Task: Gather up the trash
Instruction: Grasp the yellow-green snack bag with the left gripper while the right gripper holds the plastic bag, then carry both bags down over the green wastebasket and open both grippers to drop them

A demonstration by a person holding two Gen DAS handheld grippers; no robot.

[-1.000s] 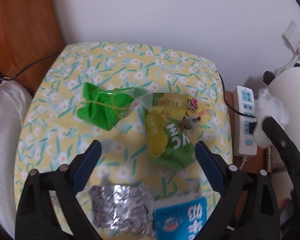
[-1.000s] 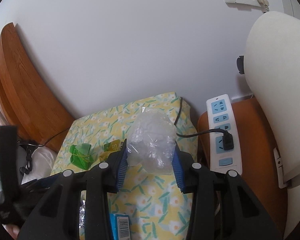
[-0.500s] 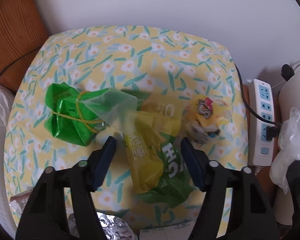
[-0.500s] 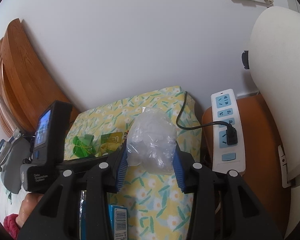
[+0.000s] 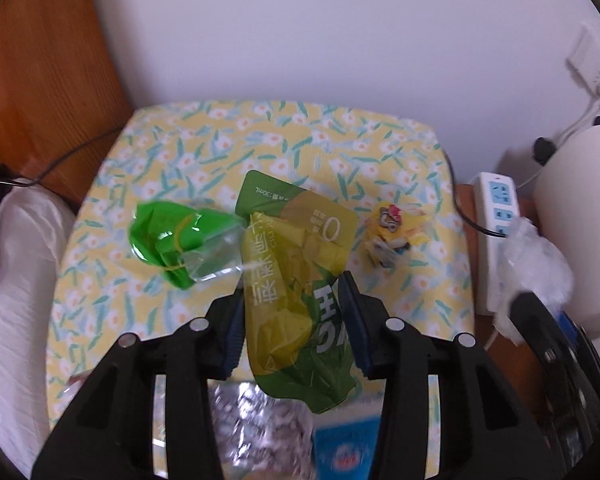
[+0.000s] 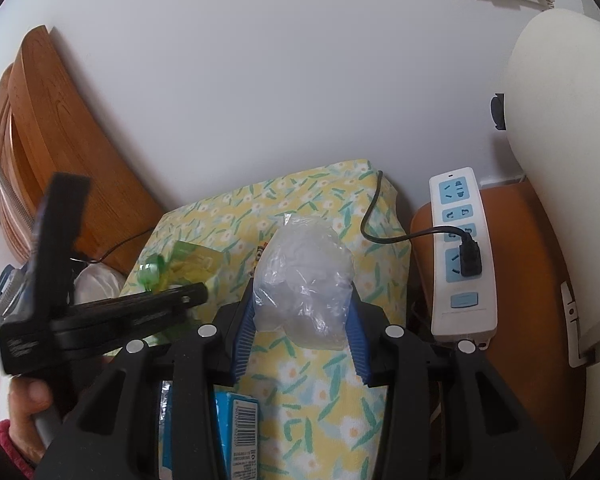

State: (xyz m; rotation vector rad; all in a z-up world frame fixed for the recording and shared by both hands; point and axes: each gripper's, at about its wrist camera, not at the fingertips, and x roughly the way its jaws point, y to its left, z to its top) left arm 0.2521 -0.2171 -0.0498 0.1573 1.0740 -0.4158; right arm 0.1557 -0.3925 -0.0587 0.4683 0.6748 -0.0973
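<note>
Clamping a green-and-yellow snack pouch (image 5: pixel 296 280), the left gripper (image 5: pixel 294 300) has both blue pads pressed into its sides; the pouch is held above the floral cloth (image 5: pixel 260 140). Right gripper (image 6: pixel 302 304) is closed on a crumpled clear plastic bag (image 6: pixel 304 276), also held over the cloth. At 10 o'clock of the pouch lies a green wrapper (image 5: pixel 168 236); at 2 o'clock, a small yellow wrapper (image 5: pixel 392 232). Crumpled foil (image 5: pixel 260 432) and a blue packet (image 5: pixel 346 444) sit at 6 o'clock. White power strip (image 6: pixel 460 252) at 3 o'clock, off the cloth.
</note>
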